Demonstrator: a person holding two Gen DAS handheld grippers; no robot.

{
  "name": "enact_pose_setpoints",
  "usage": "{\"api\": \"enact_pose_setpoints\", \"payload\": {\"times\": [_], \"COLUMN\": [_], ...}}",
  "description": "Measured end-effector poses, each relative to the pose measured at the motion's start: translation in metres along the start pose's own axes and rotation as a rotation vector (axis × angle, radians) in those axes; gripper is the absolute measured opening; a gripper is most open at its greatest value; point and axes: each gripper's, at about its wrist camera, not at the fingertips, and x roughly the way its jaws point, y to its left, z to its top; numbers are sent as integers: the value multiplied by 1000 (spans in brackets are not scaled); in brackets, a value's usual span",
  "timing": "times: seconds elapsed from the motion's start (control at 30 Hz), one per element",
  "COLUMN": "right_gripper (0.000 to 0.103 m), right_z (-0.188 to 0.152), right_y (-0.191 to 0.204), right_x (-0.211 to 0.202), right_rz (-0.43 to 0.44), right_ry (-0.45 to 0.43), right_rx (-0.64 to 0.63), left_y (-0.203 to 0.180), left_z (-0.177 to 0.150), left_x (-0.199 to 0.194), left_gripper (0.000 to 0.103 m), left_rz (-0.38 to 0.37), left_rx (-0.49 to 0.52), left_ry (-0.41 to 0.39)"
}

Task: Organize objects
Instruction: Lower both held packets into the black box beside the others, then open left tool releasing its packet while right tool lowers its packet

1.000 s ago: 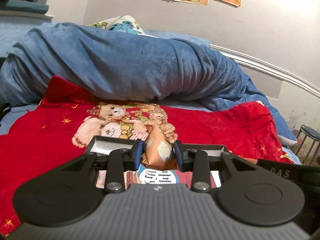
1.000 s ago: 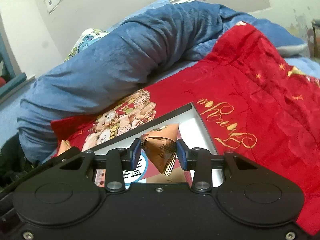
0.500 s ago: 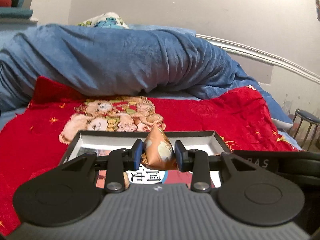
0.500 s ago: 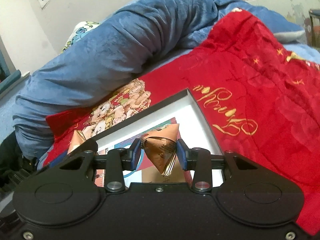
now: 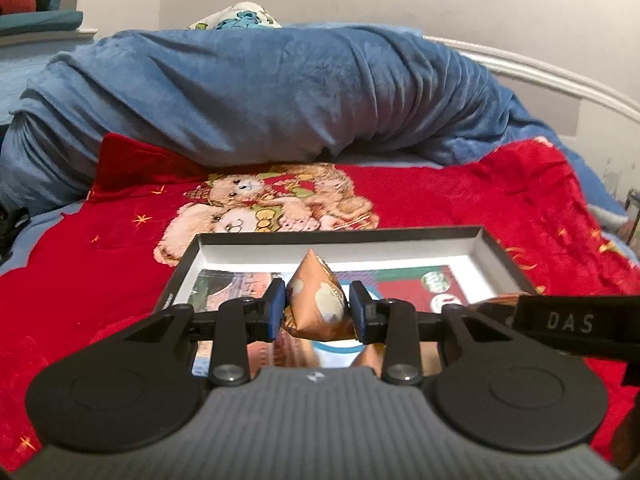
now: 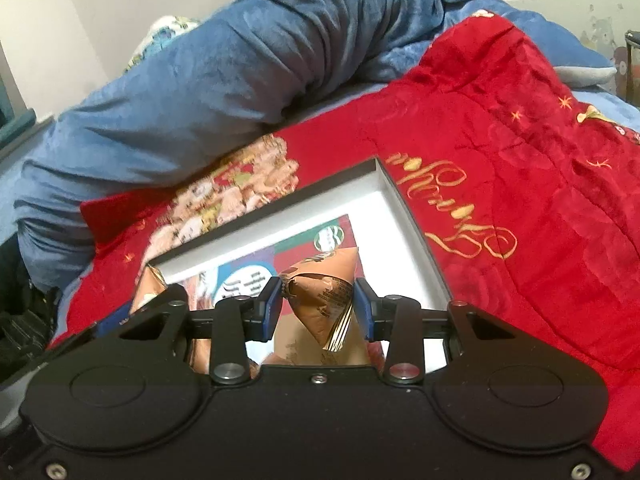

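Holding: the left hand-held gripper (image 5: pixel 316 312) was clamped narrow on a small orange foil pyramid-shaped packet (image 5: pixel 314 302); the right hand-held gripper (image 6: pixel 318 308) was clamped narrow on a second brown-orange foil pyramid packet (image 6: pixel 324 300).
Place of the packets: each hung between blue pads above the shallow dark-rimmed box with white inner walls (image 5: pixel 340 234), which lay on a red plush blanket printed with teddy bears (image 5: pixel 80 264) on the bed.
Box floor: a colourful printed card (image 6: pixel 256 276) covered it, and more orange packets seemed to lie there already, near the camera.
Step in hand, as judged: lowering both packets into the box.
Doing it well: each packet should come down inside the rim, over a bare patch of the card and not on top of a neighbour; the pads should part only once the packet rests on the floor, since a pyramid shape could roll or tip if dropped. The two tools sat close together, so one going first would avoid a knock.
Soft bedding: pressing on the box could tilt it.
Hidden: the near part of the box lay behind both gripper bodies, so the count of packets inside could not be told.
Hard to read: the print on the card and packets.
Behind: a rolled blue fleece quilt (image 5: pixel 260 92).
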Motion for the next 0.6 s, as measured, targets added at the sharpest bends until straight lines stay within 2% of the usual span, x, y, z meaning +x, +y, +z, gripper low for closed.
{"api": "enact_pose_setpoints", "payload": {"times": [0.3,0.6], "right_gripper": [37,37], "right_z": [-6,-7], "right_y": [-3,0], "right_x": [14,15], "right_rz": [-16,-22], "right_ry": [72,83], "right_rx": [8,-14], "left_y": [-1,-6], "left_z": [-9,-17], "left_x": [17,22], "left_gripper": [40,41], "left_rz": [-9,-16], "left_rx": [51,65], "left_ry": [100,123]}}
